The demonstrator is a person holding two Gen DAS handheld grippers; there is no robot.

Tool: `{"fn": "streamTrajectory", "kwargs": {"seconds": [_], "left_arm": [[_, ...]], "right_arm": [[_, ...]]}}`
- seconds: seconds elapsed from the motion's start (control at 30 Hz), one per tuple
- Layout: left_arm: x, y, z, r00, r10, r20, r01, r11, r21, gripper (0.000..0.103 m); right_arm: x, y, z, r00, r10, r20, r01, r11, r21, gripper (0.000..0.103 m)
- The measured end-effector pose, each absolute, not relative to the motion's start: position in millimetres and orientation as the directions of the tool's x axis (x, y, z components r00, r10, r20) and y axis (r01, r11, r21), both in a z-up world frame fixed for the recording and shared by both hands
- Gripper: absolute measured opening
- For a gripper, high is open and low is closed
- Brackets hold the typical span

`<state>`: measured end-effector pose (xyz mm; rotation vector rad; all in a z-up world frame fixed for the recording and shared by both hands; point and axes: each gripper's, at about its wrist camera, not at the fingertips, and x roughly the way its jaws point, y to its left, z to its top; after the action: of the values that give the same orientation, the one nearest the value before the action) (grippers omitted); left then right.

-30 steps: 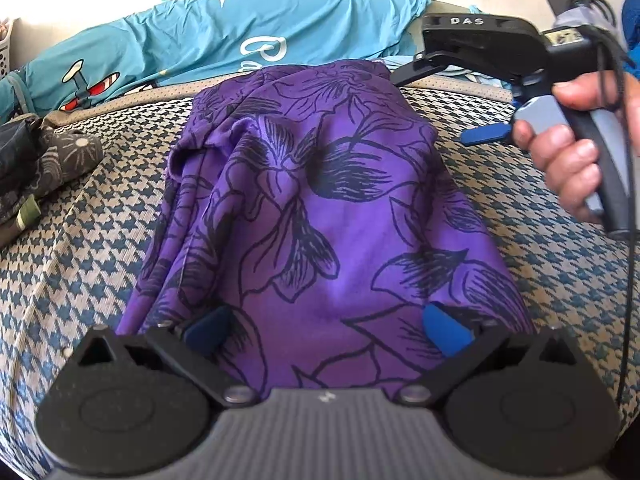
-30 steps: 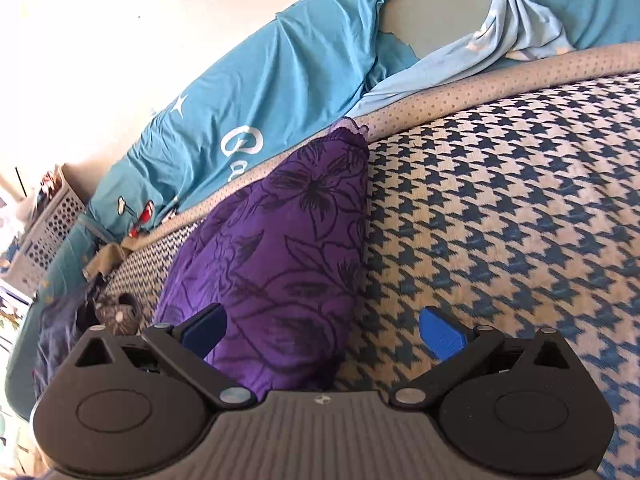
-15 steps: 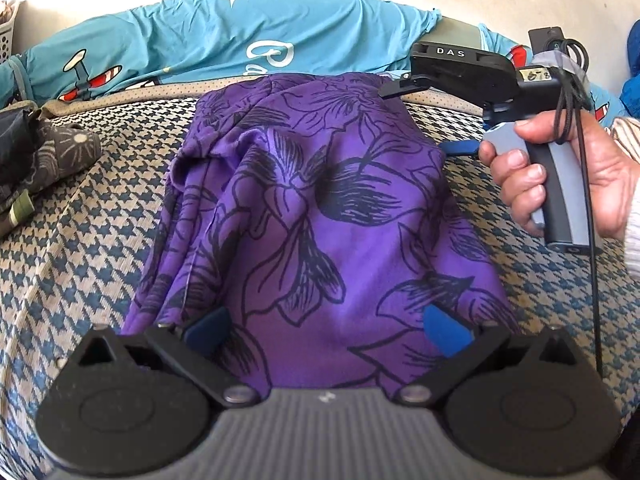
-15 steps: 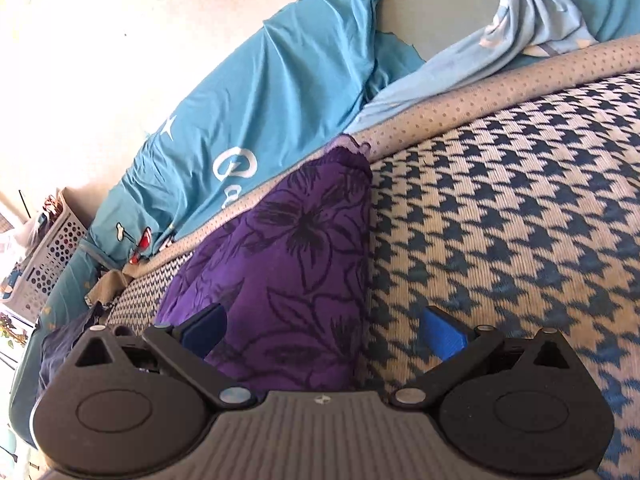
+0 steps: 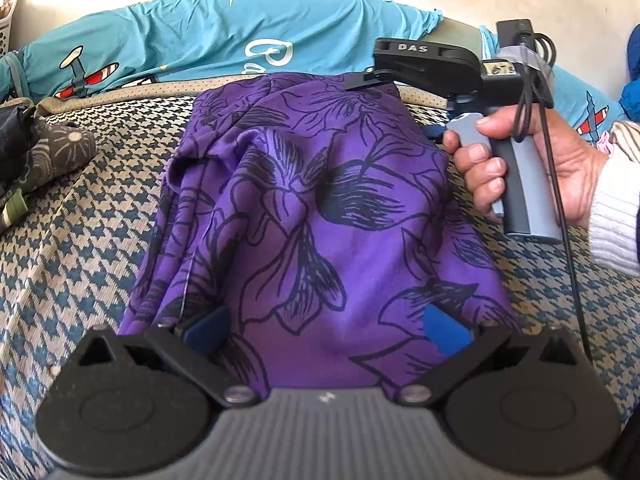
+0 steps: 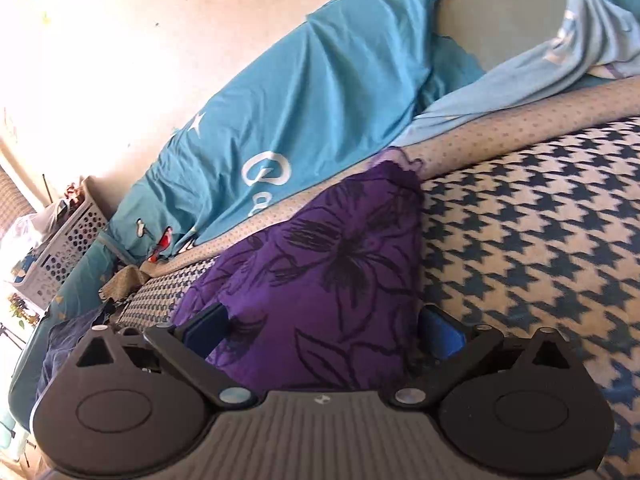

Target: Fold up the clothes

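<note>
Right now a purple fabric garment printed with black outlined flowers lies in a long bunched strip on a bed covered with a blue-and-cream houndstooth blanket. Its far end reaches the blanket's dotted beige edge.

From the left wrist view, the left gripper sits low over the near end of the garment, its blue-padded fingers spread wide with the cloth lying between them, not pinched. This view alone shows the right hand wrapped round the grey handle of the right gripper, which reaches in at the garment's far right corner. A white ribbed sleeve covers the wrist, and a black cable hangs down from the handle. At the left edge lies a dark patterned bundle of cloth.

The right wrist view looks along the garment from its other end. The right gripper there has its fingers released and apart, straddling the fabric, which bulges between them. Only this view takes in a white perforated plastic basket by the wall. A turquoise sheet with white lettering and cartoon planes lies crumpled beyond the blanket, seen in both views.
</note>
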<state>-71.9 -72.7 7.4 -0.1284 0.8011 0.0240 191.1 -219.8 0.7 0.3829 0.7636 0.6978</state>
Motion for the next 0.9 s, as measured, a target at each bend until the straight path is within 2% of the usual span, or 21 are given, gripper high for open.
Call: {"fn": "streamTrajectory", "kwargs": {"seconds": [0.17,0.23,0.37,0.43,0.63,0.9], "left_arm": [[-70,-72,7,0.698,-0.029,-0.715,-0.068,0.992,-0.107,0.103],[-70,-71,7,0.698,-0.030,-0.716,-0.068,0.992,-0.108,0.103],[-69,-71,7,0.698,-0.031,-0.716,-0.070,0.991,-0.111,0.103],[-69,-71,7,0.697,-0.030,-0.716,-0.072,0.991,-0.112,0.103],[-69,-71,7,0.699,-0.025,-0.715,-0.079,0.991,-0.111,0.103],[-70,-71,16,0.729,-0.061,-0.682,-0.051,0.988,-0.143,0.103]], "right_arm": [[195,-209,-3,0.488,0.728,-0.482,-0.472,0.685,0.556,0.082],[196,-206,-5,0.475,0.740,-0.477,-0.474,0.671,0.570,0.057],[196,-204,-9,0.469,0.742,-0.479,-0.468,0.669,0.577,0.039],[196,-205,-9,0.483,0.735,-0.477,-0.455,0.676,0.580,0.023],[186,-200,1,0.543,0.686,-0.484,-0.431,0.722,0.541,0.017],[174,-206,18,0.624,0.624,-0.470,-0.380,0.768,0.516,0.014]]}}
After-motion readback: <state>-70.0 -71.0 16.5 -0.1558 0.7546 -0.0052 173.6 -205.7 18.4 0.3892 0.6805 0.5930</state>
